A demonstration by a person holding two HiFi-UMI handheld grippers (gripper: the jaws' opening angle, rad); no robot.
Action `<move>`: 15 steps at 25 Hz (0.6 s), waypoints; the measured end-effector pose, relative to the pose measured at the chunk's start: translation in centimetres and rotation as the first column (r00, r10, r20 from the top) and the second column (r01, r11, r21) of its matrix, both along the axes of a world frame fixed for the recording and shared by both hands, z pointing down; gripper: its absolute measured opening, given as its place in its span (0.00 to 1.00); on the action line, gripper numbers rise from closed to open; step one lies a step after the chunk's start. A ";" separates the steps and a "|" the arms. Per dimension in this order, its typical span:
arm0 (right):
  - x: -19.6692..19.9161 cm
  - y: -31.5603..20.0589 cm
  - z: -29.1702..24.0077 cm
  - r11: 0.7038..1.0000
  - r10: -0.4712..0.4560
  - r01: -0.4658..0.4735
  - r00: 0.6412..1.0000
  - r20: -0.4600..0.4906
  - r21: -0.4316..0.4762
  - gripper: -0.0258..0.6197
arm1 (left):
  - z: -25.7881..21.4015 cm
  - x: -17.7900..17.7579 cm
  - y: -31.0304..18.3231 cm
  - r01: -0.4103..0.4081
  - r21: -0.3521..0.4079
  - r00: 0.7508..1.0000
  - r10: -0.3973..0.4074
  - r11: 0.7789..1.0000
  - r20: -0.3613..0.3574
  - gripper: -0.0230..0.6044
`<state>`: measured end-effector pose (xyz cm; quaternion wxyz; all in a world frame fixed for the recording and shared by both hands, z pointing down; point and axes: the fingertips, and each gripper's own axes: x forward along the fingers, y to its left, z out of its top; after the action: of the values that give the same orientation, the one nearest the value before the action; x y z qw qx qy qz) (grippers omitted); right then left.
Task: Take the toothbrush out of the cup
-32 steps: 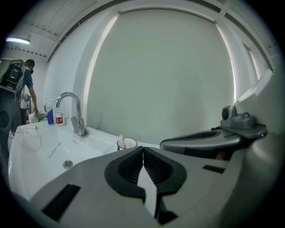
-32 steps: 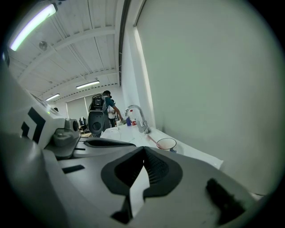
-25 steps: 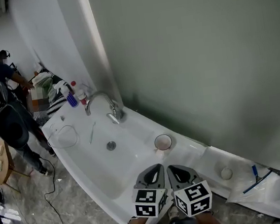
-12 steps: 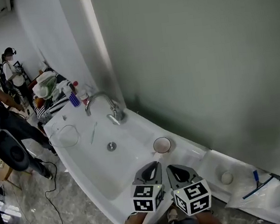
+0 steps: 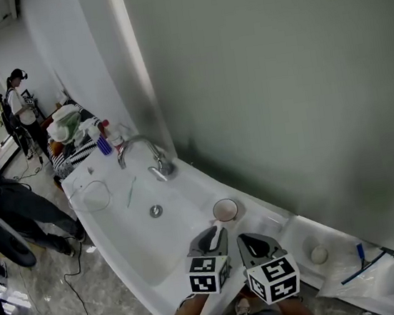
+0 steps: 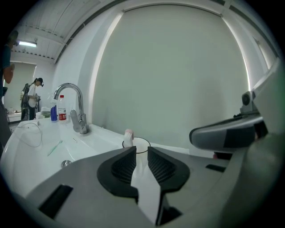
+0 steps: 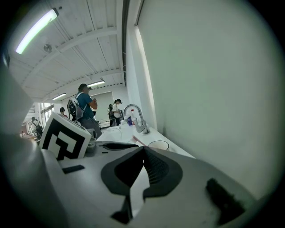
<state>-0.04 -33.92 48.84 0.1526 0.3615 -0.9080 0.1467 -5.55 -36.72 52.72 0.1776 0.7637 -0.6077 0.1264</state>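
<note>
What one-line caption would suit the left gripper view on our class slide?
Left gripper clamps a white toothbrush, its head at the glass cup rim, faucet beyond.

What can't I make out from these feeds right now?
- Left gripper view: the toothbrush head overlaps the cup rim; inside or clear, can't tell.
- Head view: the left gripper covers the toothbrush handle, so the grip is hidden.
- Right gripper view: cup interior unseen, angle too flat.

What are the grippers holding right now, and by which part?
The left gripper holds the toothbrush by its white handle, head end toward the cup. The right gripper is shut, empty.
</note>
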 end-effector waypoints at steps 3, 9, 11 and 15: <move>0.1 -0.4 0.1 1.000 0.002 -0.002 1.000 -0.003 -0.001 0.06 | 0.3 -0.2 -0.8 0.013 0.001 1.000 -0.013 1.000 -0.008 0.17; 0.0 -1.2 0.6 1.000 -0.003 0.003 1.000 -0.009 -0.009 0.06 | 0.8 -0.5 -2.6 0.018 -0.007 1.000 -0.018 1.000 0.005 0.21; 0.0 -1.5 0.7 1.000 -0.005 0.005 1.000 -0.012 -0.010 0.06 | 1.0 -0.6 -3.1 0.018 -0.012 1.000 -0.018 1.000 0.010 0.21; -0.1 -2.1 1.0 1.000 -0.008 0.008 1.000 -0.014 -0.014 0.06 | 1.2 -0.5 -3.7 0.016 -0.011 1.000 -0.016 1.000 0.022 0.21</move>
<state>-0.09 -36.04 49.80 0.1623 0.3580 -0.9072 0.1498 -6.04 -40.41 53.92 0.1765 0.7564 -0.6149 0.1368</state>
